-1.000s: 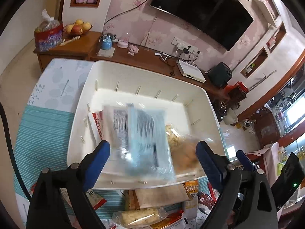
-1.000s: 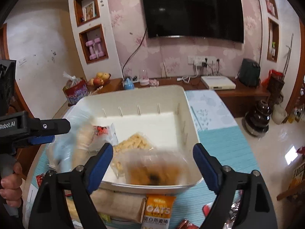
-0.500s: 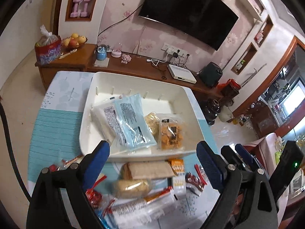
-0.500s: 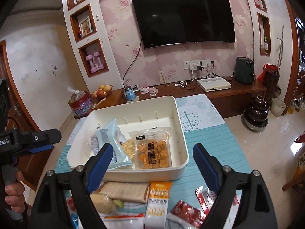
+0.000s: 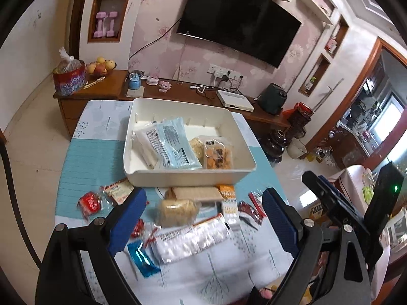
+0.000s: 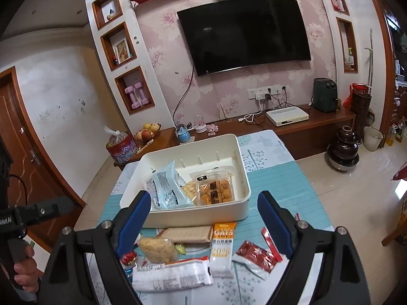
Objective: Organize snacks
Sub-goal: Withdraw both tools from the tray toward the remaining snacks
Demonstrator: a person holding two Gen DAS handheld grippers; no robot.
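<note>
Both the left gripper (image 5: 203,218) and right gripper (image 6: 202,214) hung empty, jaws wide. Snacks (image 6: 221,244) lay just before the bin (image 6: 203,216) on the counter (image 6: 279,198); crowded overlapping wrappers risked a double grab.

Left hand-held gripper (image 5: 203,216) and right hand-held gripper (image 6: 202,214) both angled downward, jaws spread wide, nothing between them.

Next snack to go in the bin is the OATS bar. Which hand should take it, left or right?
Right, probably. The OATS bar lies between the open right gripper's fingers, slightly right of centre. For the left gripper, also open and empty, it sits near the right-hand finger, behind the yellow noodle pack.
</note>
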